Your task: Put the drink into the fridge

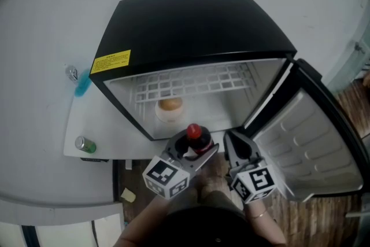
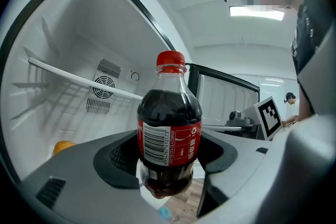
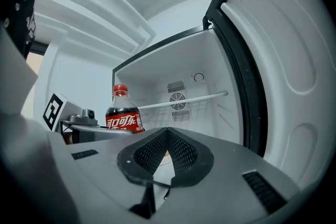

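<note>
A small cola bottle (image 2: 169, 139) with a red cap and red label stands upright between the jaws of my left gripper (image 1: 195, 150), which is shut on its body. In the head view the bottle (image 1: 195, 137) hangs just in front of the open black mini fridge (image 1: 191, 26). The bottle (image 3: 124, 115) also shows at the left of the right gripper view. My right gripper (image 1: 237, 146) is beside it, near the door hinge, jaws closed together with nothing between them (image 3: 167, 155).
The fridge door (image 1: 315, 147) stands open to the right. Inside are a white wire shelf (image 1: 193, 81) and an orange round item in a white bowl (image 1: 170, 107). A green can (image 1: 85, 145) and a blue object (image 1: 82, 84) lie on the white surface to the left.
</note>
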The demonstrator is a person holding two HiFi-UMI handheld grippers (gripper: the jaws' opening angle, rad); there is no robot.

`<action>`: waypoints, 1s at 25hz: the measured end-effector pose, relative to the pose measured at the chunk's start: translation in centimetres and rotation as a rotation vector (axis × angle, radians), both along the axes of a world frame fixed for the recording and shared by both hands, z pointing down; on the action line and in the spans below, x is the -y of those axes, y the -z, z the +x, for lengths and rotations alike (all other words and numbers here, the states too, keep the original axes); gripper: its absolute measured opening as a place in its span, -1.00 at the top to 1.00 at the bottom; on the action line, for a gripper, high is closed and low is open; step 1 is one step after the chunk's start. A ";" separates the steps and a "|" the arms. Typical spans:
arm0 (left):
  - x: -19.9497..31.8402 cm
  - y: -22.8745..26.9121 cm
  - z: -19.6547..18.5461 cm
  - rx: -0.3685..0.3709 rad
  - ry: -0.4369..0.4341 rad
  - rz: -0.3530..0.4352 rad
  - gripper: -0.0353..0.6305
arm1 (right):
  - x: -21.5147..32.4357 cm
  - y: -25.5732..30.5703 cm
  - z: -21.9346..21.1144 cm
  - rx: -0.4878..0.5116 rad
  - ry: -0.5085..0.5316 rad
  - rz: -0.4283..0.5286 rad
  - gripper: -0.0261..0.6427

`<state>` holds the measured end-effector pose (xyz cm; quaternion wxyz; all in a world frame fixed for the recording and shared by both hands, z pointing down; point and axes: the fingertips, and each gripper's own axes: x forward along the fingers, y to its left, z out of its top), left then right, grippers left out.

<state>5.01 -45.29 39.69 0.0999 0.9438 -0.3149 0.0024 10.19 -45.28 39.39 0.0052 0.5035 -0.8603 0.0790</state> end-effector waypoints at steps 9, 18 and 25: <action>1.2 -1.0 0.0 0.046 -0.003 -0.010 -0.04 | 0.8 -0.9 -0.2 -0.010 0.003 -0.017 0.89; 2.7 -2.7 0.4 0.053 -0.009 -0.032 -0.04 | 1.5 -2.4 -0.3 0.003 -0.018 -0.045 0.89; 4.0 -5.0 0.5 0.081 0.004 -0.061 -0.04 | 2.2 -3.7 0.2 0.040 -0.058 -0.049 0.89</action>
